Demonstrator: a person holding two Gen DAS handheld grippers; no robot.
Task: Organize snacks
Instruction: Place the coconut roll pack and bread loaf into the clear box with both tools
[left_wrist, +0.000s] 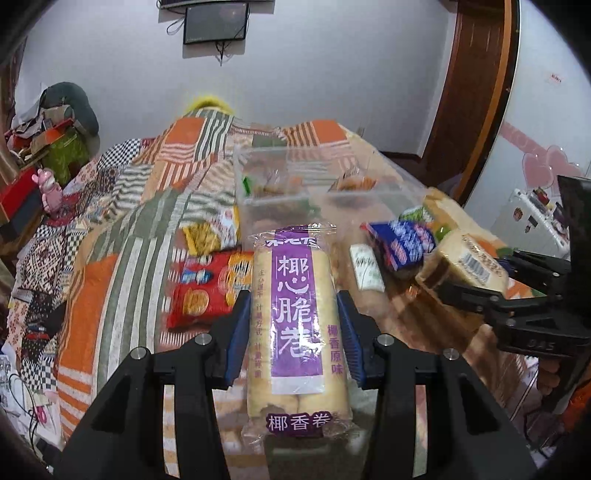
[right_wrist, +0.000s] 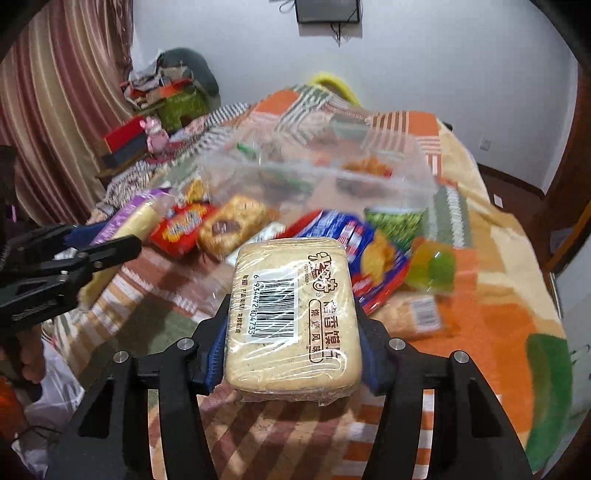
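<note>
My left gripper (left_wrist: 293, 310) is shut on a purple-labelled pack of coconut rolls (left_wrist: 297, 317), held above the bed. My right gripper (right_wrist: 291, 314) is shut on a tan wrapped block of biscuits with a barcode (right_wrist: 291, 317). Each gripper shows in the other's view: the right with its block (left_wrist: 465, 262) at the right, the left with its pack (right_wrist: 125, 225) at the left. A clear plastic box (left_wrist: 314, 184) (right_wrist: 314, 173) with compartments holding a few snacks stands beyond both.
Loose snacks lie on the patchwork quilt (left_wrist: 122, 229): a red pack (left_wrist: 201, 291), a blue pack (left_wrist: 402, 243) (right_wrist: 354, 240), a green cup (right_wrist: 395, 221), a brown biscuit pack (right_wrist: 232, 225), jelly cups (right_wrist: 434, 267). Clutter (right_wrist: 166, 96) is piled at the far left.
</note>
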